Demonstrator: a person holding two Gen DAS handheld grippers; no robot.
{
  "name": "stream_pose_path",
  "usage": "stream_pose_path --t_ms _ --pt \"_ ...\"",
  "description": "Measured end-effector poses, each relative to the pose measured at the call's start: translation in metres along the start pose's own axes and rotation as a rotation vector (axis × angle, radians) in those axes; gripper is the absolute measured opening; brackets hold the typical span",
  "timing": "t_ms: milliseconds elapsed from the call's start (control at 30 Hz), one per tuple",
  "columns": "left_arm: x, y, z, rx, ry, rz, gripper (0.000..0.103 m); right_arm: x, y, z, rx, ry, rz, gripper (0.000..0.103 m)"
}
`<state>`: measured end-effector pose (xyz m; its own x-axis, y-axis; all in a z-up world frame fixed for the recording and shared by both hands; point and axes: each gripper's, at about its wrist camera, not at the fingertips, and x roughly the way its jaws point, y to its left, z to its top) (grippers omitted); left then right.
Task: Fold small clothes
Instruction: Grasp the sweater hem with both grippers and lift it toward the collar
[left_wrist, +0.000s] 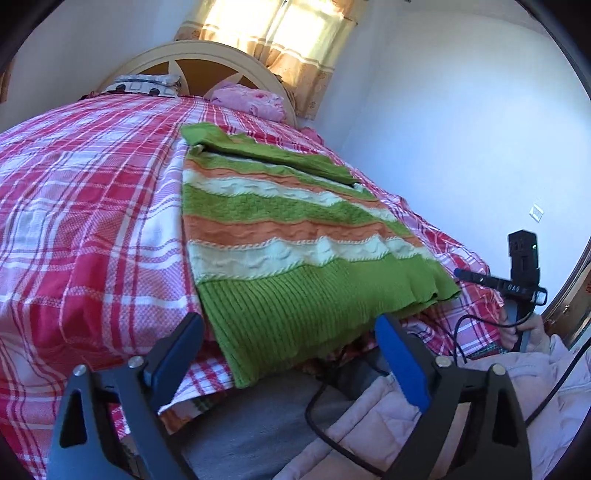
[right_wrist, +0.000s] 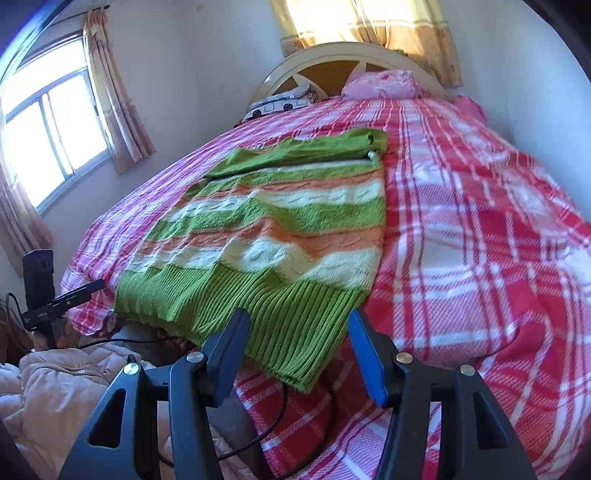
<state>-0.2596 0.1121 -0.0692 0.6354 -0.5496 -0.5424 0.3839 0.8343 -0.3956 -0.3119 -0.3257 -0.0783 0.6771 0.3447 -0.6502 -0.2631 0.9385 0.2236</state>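
A knit sweater (left_wrist: 288, 229) in green, orange and white stripes lies flat on the red plaid bedspread (left_wrist: 85, 206), with a green sleeve folded across its top. Its ribbed green hem hangs over the near edge of the bed. My left gripper (left_wrist: 288, 325) stands open just in front of that hem, and its blue pads are not pressing on the knit. In the right wrist view the sweater (right_wrist: 280, 229) has its near right corner drooping between the fingers of my right gripper (right_wrist: 298, 317), which is open with a gap on both sides.
Pillows (right_wrist: 380, 83) and a cream headboard (right_wrist: 332, 55) stand at the far end, under curtained windows. A white wall (left_wrist: 461, 129) runs close along one side of the bed. A black cable (left_wrist: 325, 417) and a person's pale padded jacket (left_wrist: 388, 424) lie below the bed's near edge.
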Motion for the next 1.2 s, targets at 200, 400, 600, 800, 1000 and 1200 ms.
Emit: stream_pose_path --t_ms 200,400,600,800,1000,1200 --pt "0.012 0.011 -0.009 -0.075 0.049 -0.013 0.088 0.012 -0.001 -0.005 0.012 0.058 -0.052 0.057" --pt "0.018 0.019 -0.015 -0.132 0.079 -0.03 0.086 0.013 -0.007 -0.005 0.042 0.085 -0.051 0.057" --pt "0.023 0.021 -0.016 -0.158 0.12 -0.04 0.073 0.021 0.001 -0.008 0.007 0.142 -0.037 0.029" --pt "0.026 0.034 -0.016 -0.236 0.118 -0.095 0.073 0.028 -0.01 -0.005 0.096 0.16 0.036 0.029" --pt "0.024 0.038 -0.015 -0.257 0.098 -0.096 0.042 0.039 -0.007 -0.005 0.109 0.183 0.063 0.029" --pt "0.028 0.042 -0.018 -0.274 0.127 -0.09 0.009 0.042 -0.003 -0.004 0.085 0.187 0.083 0.007"
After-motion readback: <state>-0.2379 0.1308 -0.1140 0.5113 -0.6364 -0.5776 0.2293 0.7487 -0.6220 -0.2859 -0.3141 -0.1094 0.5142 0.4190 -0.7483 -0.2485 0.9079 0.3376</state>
